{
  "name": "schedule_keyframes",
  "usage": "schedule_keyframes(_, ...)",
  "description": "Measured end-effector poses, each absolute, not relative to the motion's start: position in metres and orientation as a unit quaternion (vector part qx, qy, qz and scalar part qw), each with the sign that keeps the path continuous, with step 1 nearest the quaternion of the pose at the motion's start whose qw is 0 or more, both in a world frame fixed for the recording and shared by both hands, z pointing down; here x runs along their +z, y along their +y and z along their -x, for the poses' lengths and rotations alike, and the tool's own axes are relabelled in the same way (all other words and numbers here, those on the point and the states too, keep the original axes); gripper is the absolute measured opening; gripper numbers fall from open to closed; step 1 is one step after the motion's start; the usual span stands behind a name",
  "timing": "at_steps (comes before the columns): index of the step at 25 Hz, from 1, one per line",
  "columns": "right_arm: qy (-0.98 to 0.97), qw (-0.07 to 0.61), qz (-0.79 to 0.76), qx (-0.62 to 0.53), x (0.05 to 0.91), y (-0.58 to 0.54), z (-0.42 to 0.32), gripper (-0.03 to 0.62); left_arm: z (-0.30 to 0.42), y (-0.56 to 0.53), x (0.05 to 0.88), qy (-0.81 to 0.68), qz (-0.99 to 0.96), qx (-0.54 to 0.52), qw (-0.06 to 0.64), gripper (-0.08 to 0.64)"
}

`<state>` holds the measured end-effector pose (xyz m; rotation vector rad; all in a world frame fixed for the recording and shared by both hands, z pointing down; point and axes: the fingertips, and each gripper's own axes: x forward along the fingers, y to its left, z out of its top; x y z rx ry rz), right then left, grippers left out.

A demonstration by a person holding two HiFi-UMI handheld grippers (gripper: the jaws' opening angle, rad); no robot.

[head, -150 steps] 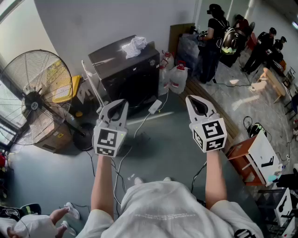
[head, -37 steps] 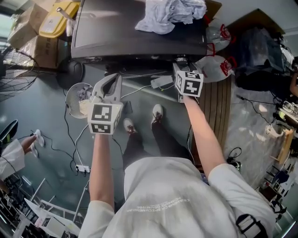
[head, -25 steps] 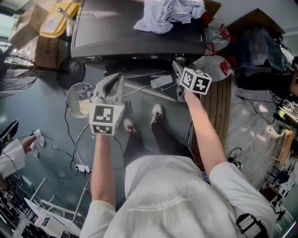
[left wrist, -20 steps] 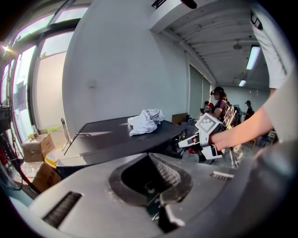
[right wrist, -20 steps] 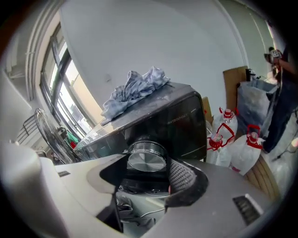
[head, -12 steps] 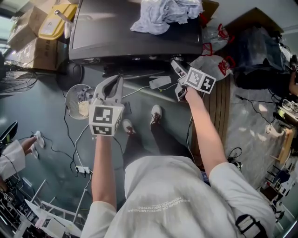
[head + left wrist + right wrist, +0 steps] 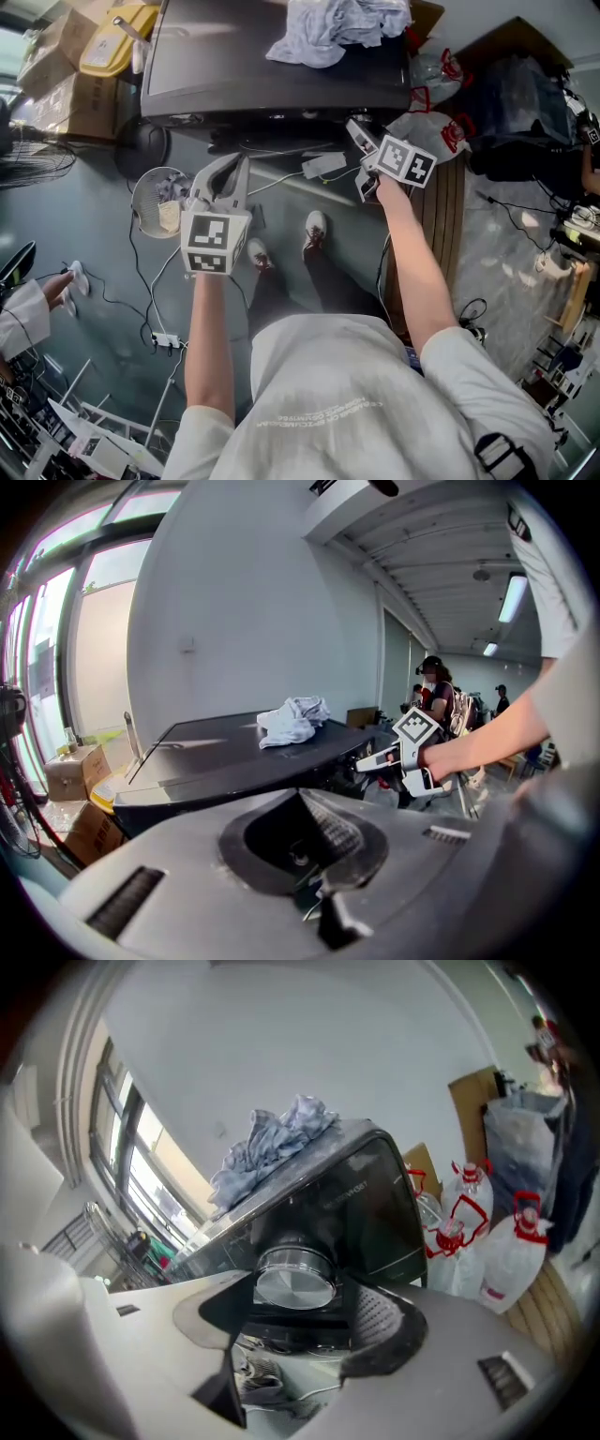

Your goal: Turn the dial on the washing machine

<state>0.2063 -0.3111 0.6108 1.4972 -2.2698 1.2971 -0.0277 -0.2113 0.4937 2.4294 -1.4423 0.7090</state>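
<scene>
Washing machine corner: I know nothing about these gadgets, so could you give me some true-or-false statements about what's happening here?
1. A crumpled cloth lies on top of the washing machine. True.
2. The washing machine is white. False: it is black.
3. The right gripper has its jaws closed on the silver dial. True.
4. The left gripper is holding the cloth. False: it holds nothing, with its jaws together, away from the machine.
</scene>
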Motion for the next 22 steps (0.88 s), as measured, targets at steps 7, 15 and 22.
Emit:
schedule_keyframes(7, -0.765, 0.239, -0.554, 0.224, 0.608, -0.3, -0.213, 0.302, 0.026, -0.211, 0.495, -0.486, -0.832, 0.243, 0.113, 0.015)
schedule_keyframes(15, -0.758, 0.263, -0.575, 0.159, 0.605, -0.304, -0.199, 0.302, 0.023, -0.207, 0.498, -0.475, -0.835, 0.255, 0.106, 0.015)
schedule_keyframes(22, -0.738, 0.265, -0.593, 0.182, 0.61, -0.31, -0.199, 0.284, 0.025, -0.203, 0.499, -0.476, -0.834, 0.255, 0.113, 0.015)
